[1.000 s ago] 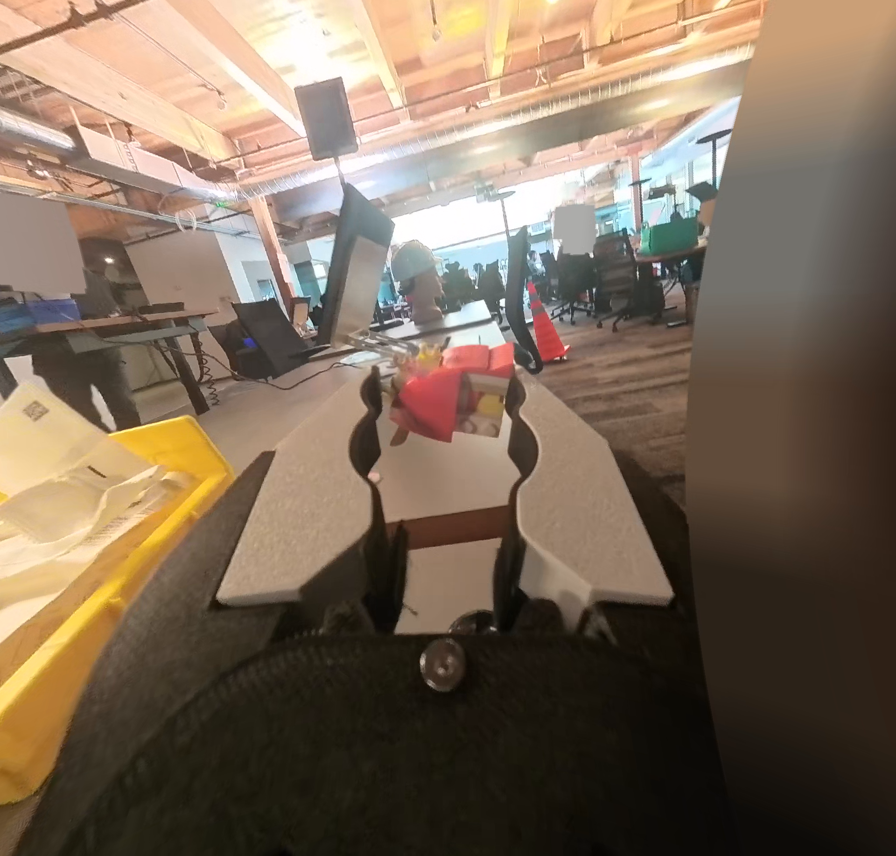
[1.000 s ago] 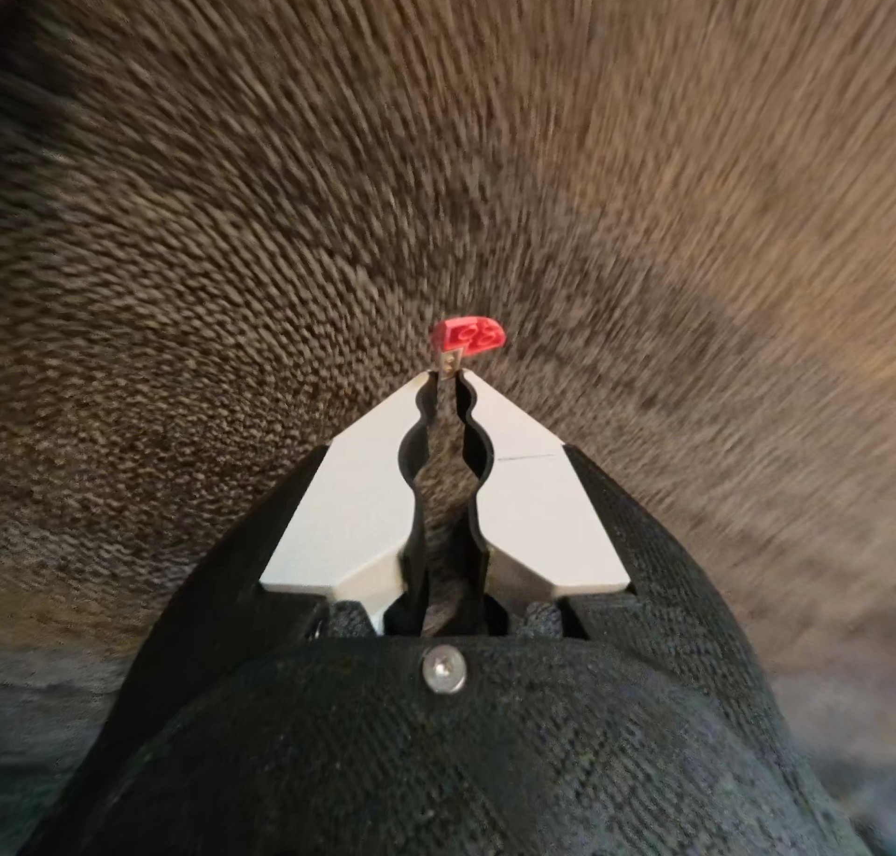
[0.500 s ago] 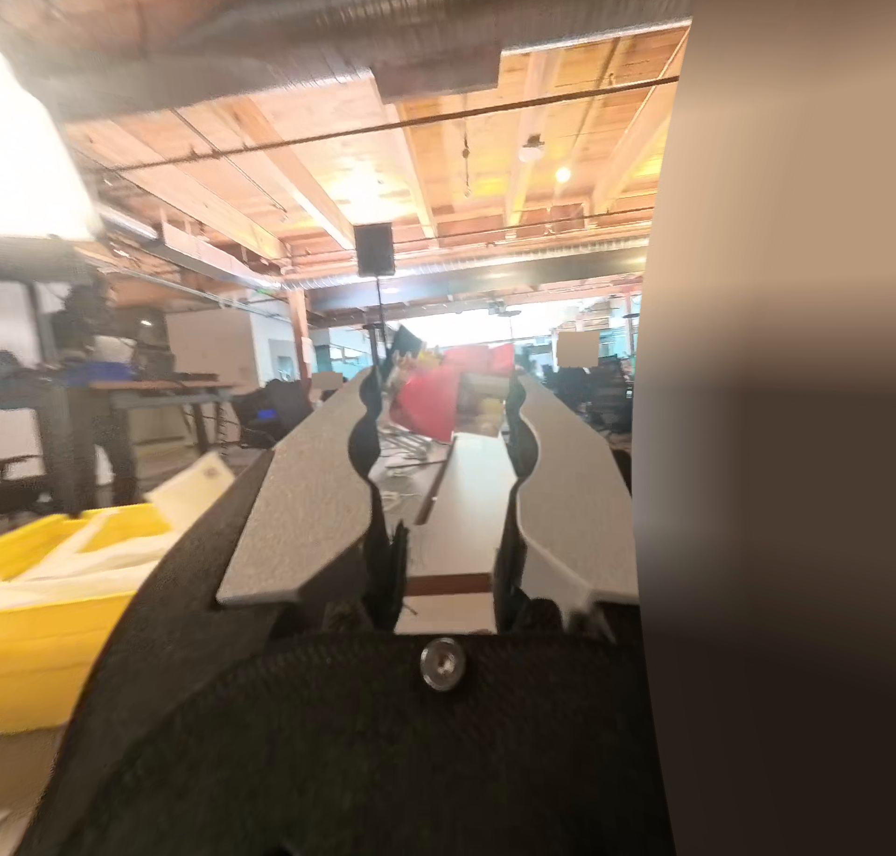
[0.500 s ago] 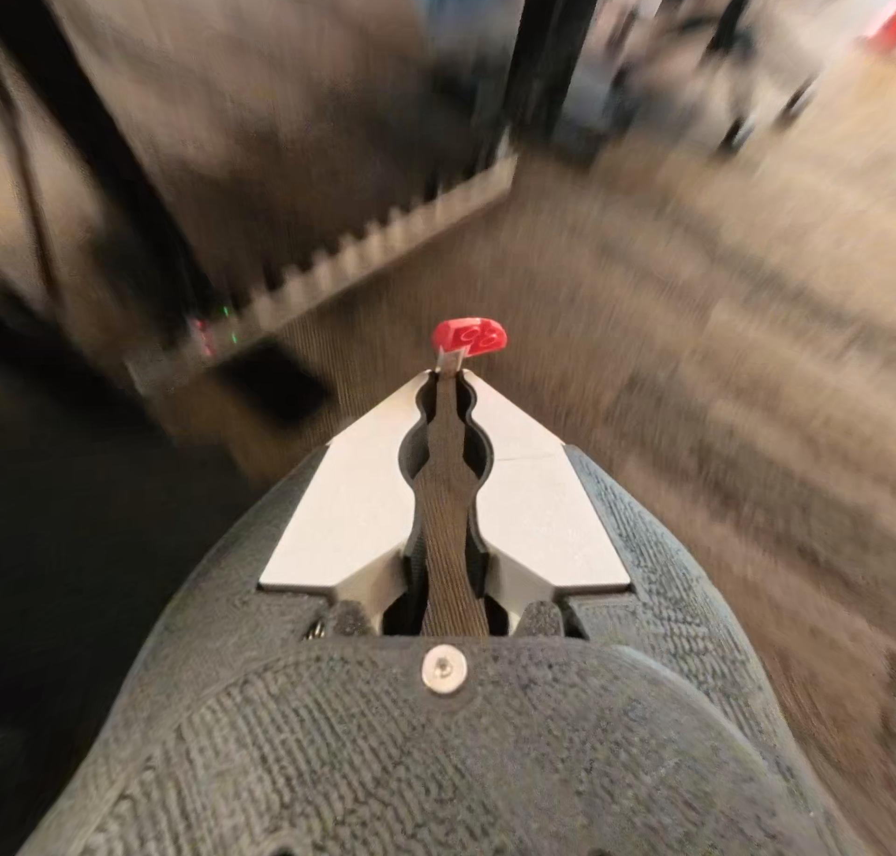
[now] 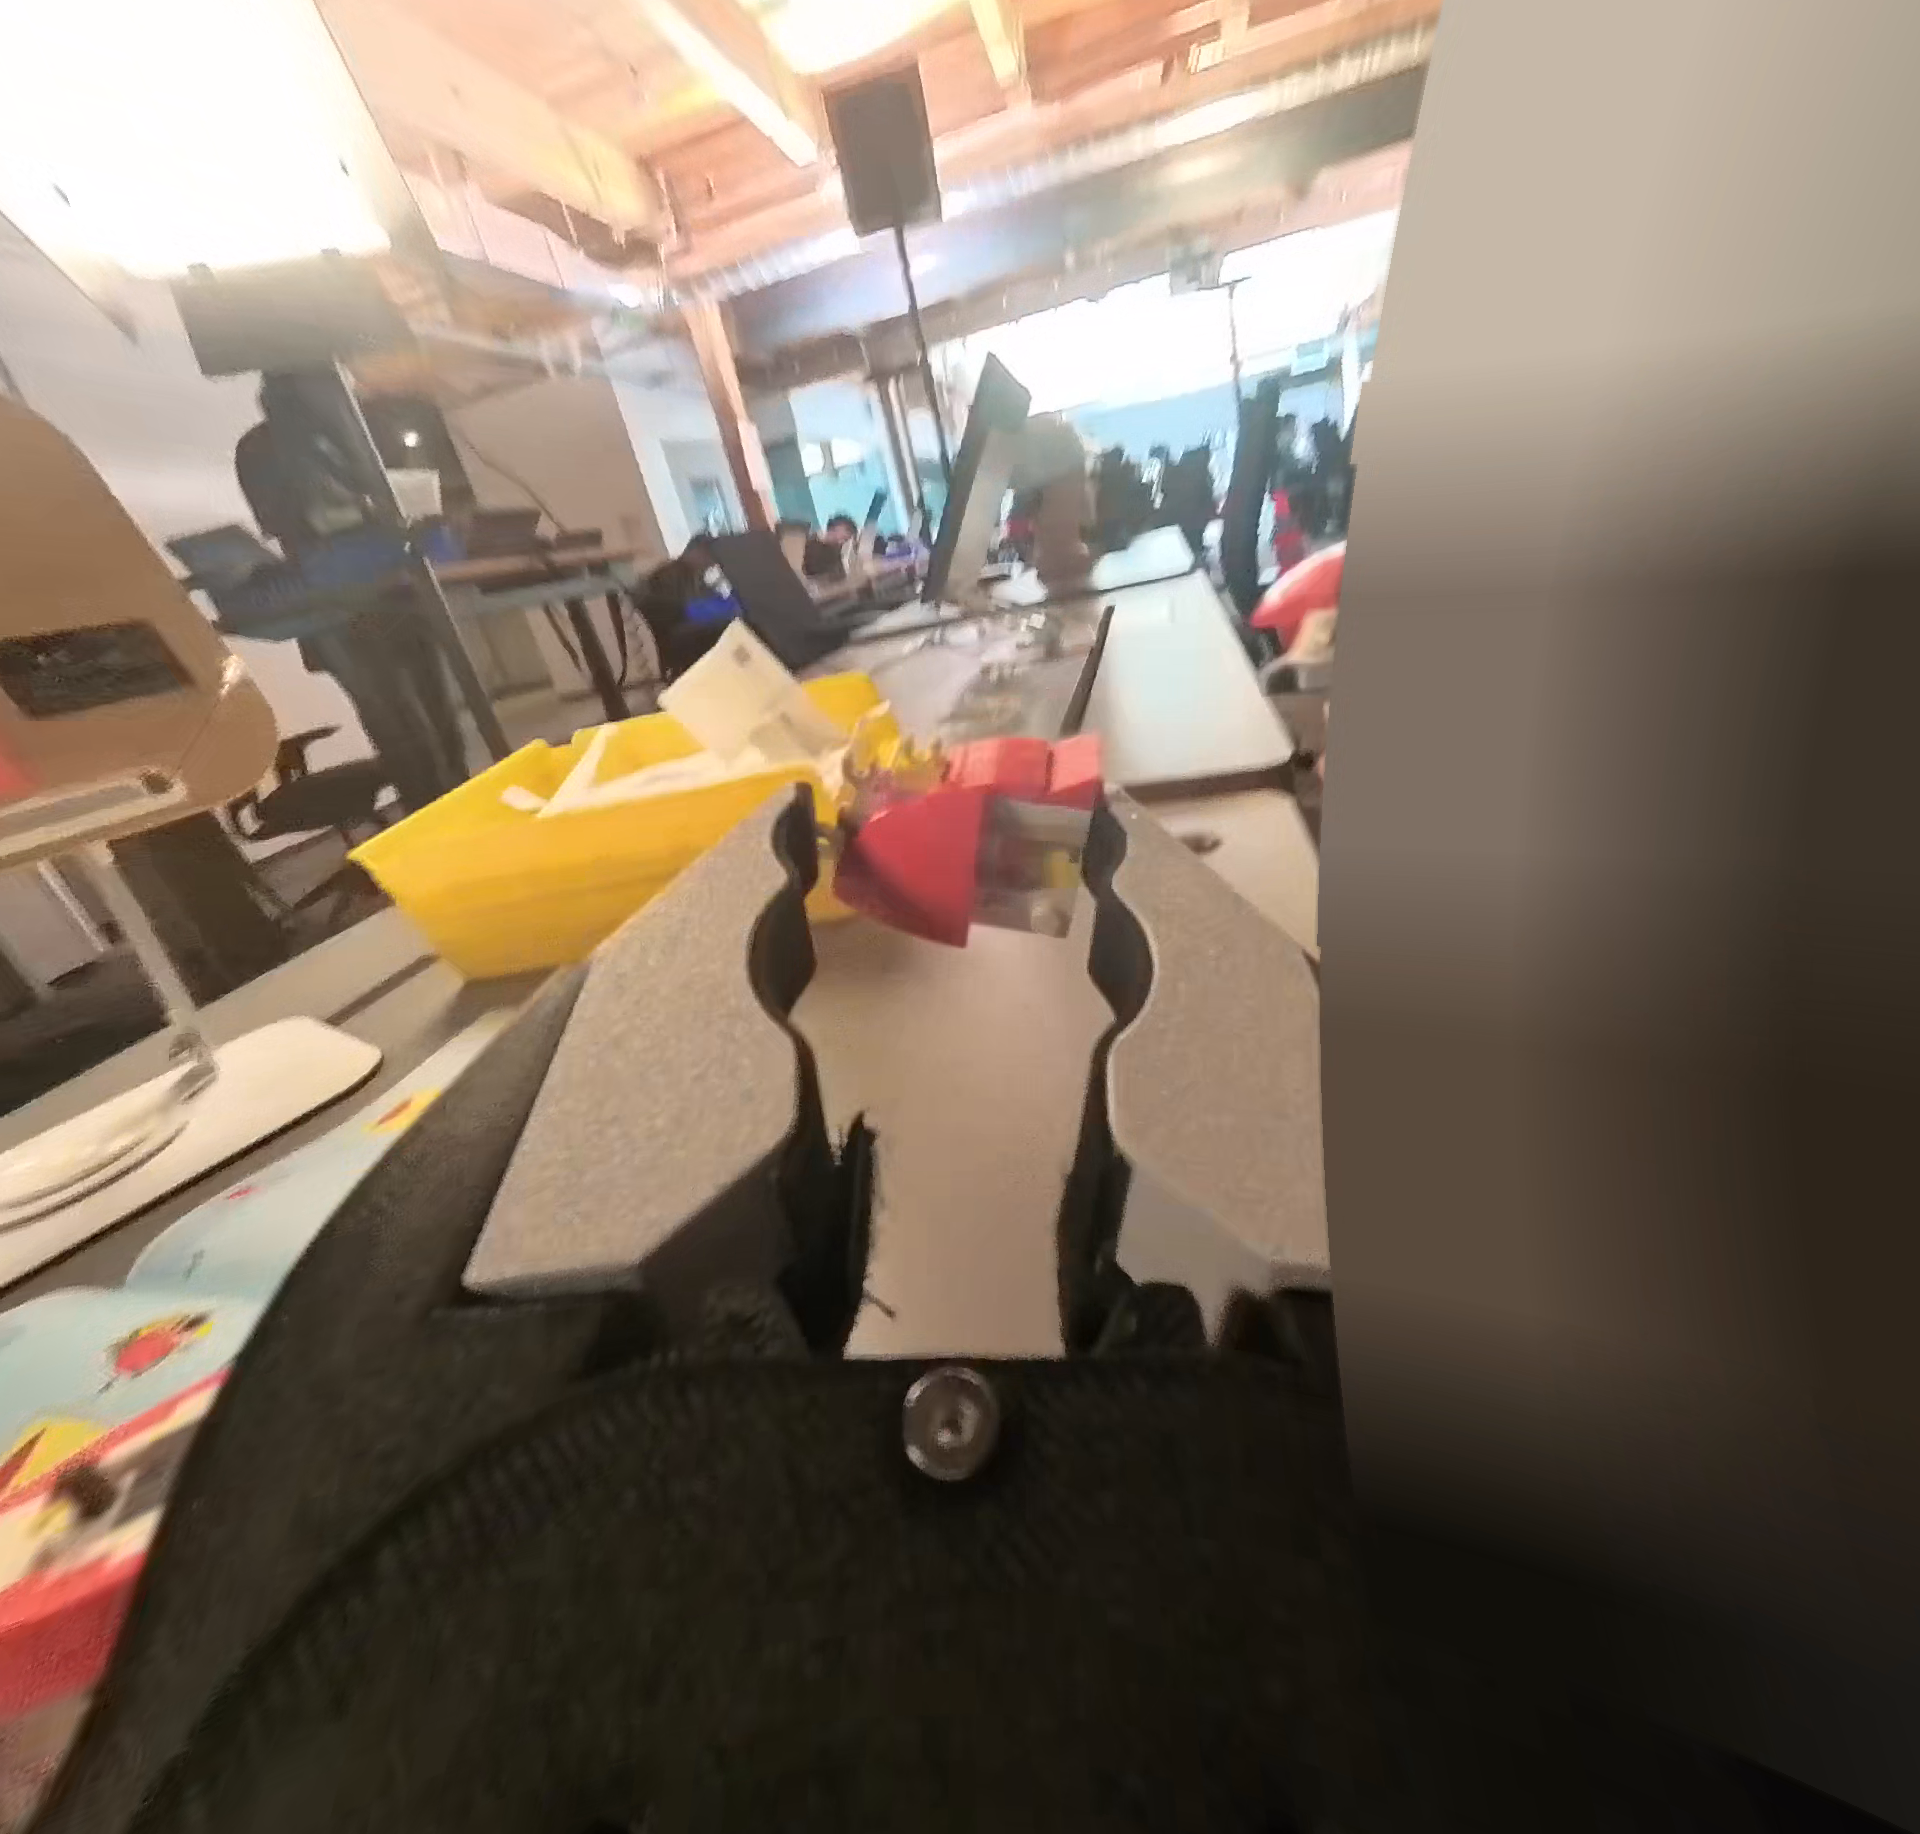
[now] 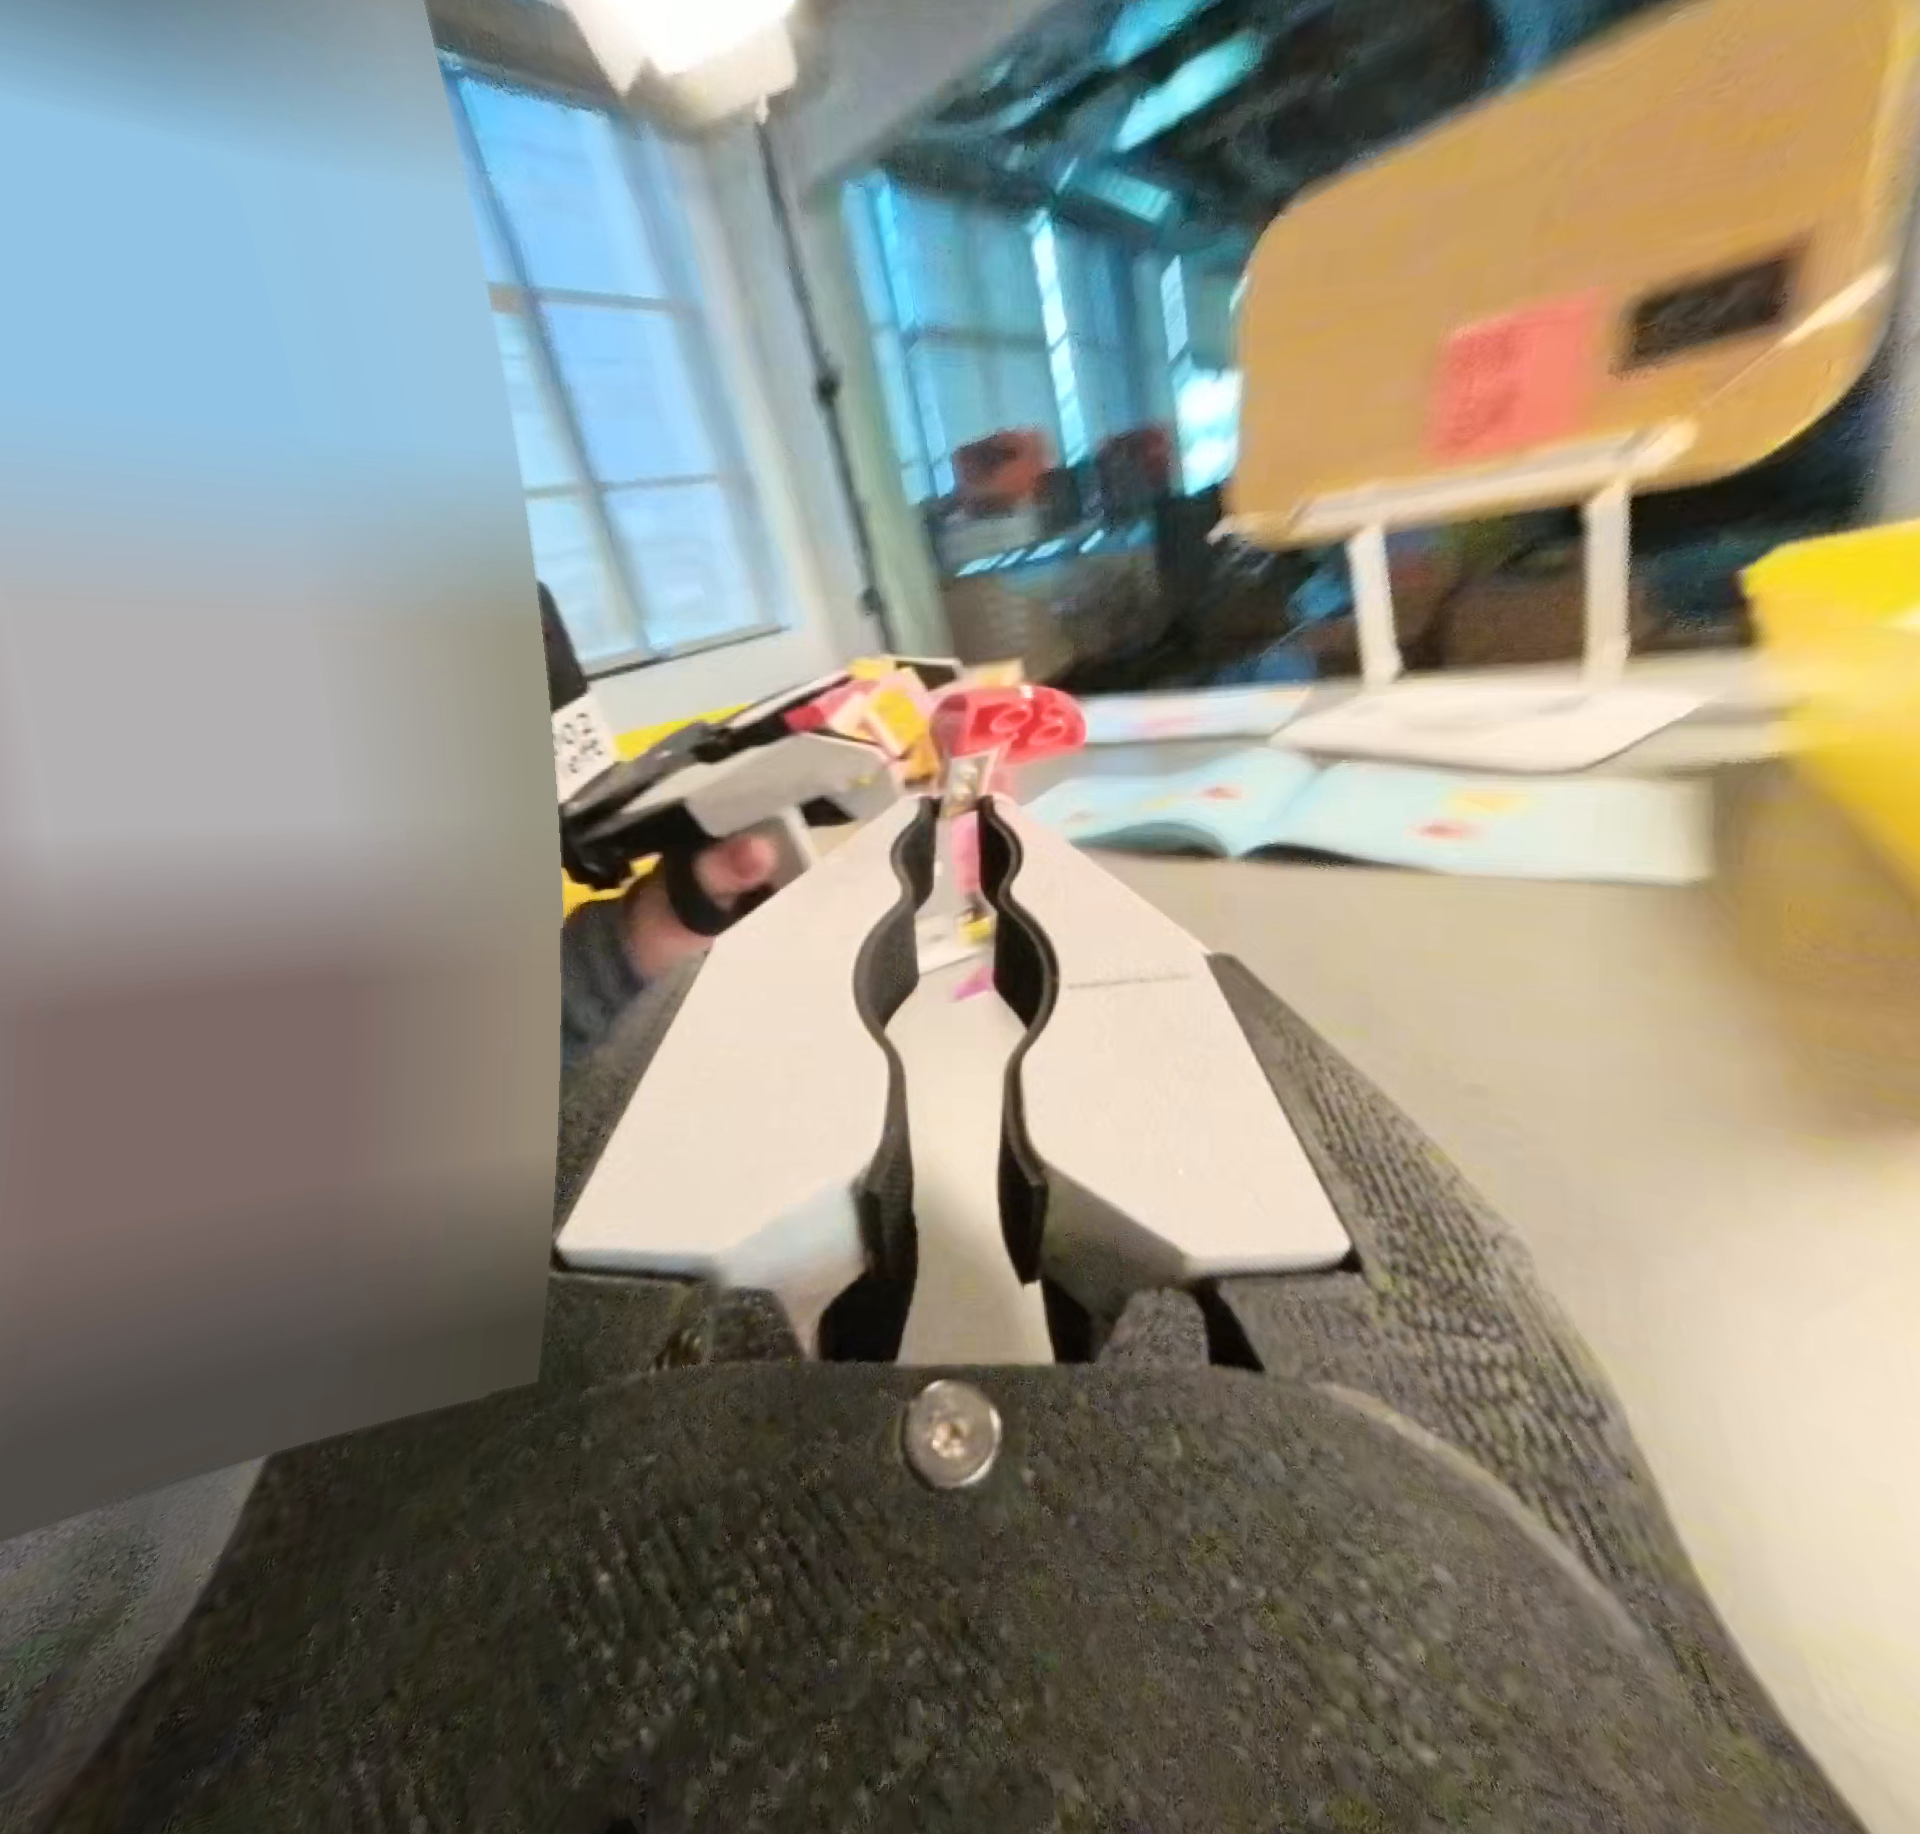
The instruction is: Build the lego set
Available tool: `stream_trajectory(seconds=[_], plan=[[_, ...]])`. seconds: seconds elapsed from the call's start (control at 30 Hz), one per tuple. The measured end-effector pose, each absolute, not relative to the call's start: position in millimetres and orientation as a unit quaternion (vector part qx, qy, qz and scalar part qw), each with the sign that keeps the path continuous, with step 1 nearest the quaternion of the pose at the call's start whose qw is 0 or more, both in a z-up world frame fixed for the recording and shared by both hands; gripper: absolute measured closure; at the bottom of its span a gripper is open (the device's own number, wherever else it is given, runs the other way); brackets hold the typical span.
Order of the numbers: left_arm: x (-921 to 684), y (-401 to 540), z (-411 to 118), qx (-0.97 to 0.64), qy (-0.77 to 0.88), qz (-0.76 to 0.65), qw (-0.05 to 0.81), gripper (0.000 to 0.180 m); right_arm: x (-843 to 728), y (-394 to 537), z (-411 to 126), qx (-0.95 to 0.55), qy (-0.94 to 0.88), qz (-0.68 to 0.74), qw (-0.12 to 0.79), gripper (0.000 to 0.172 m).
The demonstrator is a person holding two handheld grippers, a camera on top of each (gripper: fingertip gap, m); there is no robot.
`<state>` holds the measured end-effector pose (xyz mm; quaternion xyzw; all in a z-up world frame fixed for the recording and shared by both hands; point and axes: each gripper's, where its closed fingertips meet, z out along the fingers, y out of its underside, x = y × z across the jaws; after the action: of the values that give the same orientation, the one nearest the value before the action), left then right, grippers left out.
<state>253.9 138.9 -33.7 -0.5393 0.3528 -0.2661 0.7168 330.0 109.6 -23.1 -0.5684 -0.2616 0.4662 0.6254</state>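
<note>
Your left gripper [image 5: 951, 854] is clamped on a small brick build [image 5: 961, 854], mostly red with clear and yellow parts. The build sits right at the fingertips, spanning the gap from one pad to the other, and its red top pokes up above the fingers [image 5: 675, 1005]. From the right wrist view you see the same left gripper [image 6: 821, 745] coming in from the left, with the multicoloured build [image 6: 883, 719] sticking out past its tips and your hand [image 6: 717, 880] on the handle below.

Your right gripper [image 6: 961, 797] has its fingers nearly together, pinching a thin pale stem at the very tips. On top of that stem sits a round red studded piece [image 6: 1008, 719], above and just past the fingertips. That red piece is close beside the build held by the left gripper; the blur does not let you tell whether they touch.

Beyond the left gripper, a yellow bin [image 5: 582, 849] with white papers in it stands on the grey table [image 5: 1195, 704], just behind and left of the fingertips. Nearer you on the left lie a white stand base [image 5: 208, 1098] and a pale blue printed booklet [image 5: 135, 1369]. In the right wrist view the open booklet [image 6: 1351, 808] lies on the table ahead, with a tan board on a white stand [image 6: 1558, 257] behind it and the yellow bin's edge [image 6: 1849, 662] at the far right.
</note>
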Motion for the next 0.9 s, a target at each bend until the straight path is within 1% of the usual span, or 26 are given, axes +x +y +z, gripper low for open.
stream_trajectory(seconds=[0.03,0.13,0.2,0.27,0.4,0.6,0.7,0.77,0.83,0.9], plan=[[250.1,142.4,-38.6,-0.547,0.357,-0.241,0.718,0.131,313.9,115.1,-29.3,-0.586,-0.264,0.498,0.583,0.165],[239.4,149.8,-42.3,-0.543,0.368,-0.183,0.732,0.131,281.6,131.6,-72.9,-0.686,-0.253,0.553,0.400,0.166],[237.0,153.7,-44.6,-0.542,0.370,-0.176,0.734,0.131,276.4,139.5,-108.2,-0.751,-0.253,0.530,0.303,0.166],[234.8,159.1,-47.4,-0.538,0.368,-0.169,0.740,0.131,279.2,144.3,-137.0,-0.797,-0.272,0.484,0.238,0.165],[232.0,163.7,-49.8,-0.527,0.368,-0.159,0.749,0.131,287.3,151.2,-166.2,-0.842,-0.322,0.396,0.172,0.166],[236.1,164.6,-57.3,-0.529,0.374,-0.167,0.743,0.131,288.0,165.7,-177.8,-0.868,-0.342,0.341,0.118,0.164],[232.3,165.9,-55.1,-0.532,0.360,-0.180,0.745,0.131,290.3,175.4,-175.8,-0.876,-0.346,0.321,0.094,0.149],[227.0,169.9,-54.4,-0.538,0.346,-0.184,0.746,0.131,293.3,180.0,-171.2,-0.875,-0.364,0.307,0.087,0.144],[222.1,172.7,-53.1,-0.544,0.333,-0.192,0.746,0.131,296.3,189.4,-161.5,-0.862,-0.399,0.290,0.113,0.142],[219.0,173.7,-52.3,-0.547,0.322,-0.203,0.745,0.131,297.9,204.3,-151.5,-0.835,-0.456,0.261,0.167,0.142]])
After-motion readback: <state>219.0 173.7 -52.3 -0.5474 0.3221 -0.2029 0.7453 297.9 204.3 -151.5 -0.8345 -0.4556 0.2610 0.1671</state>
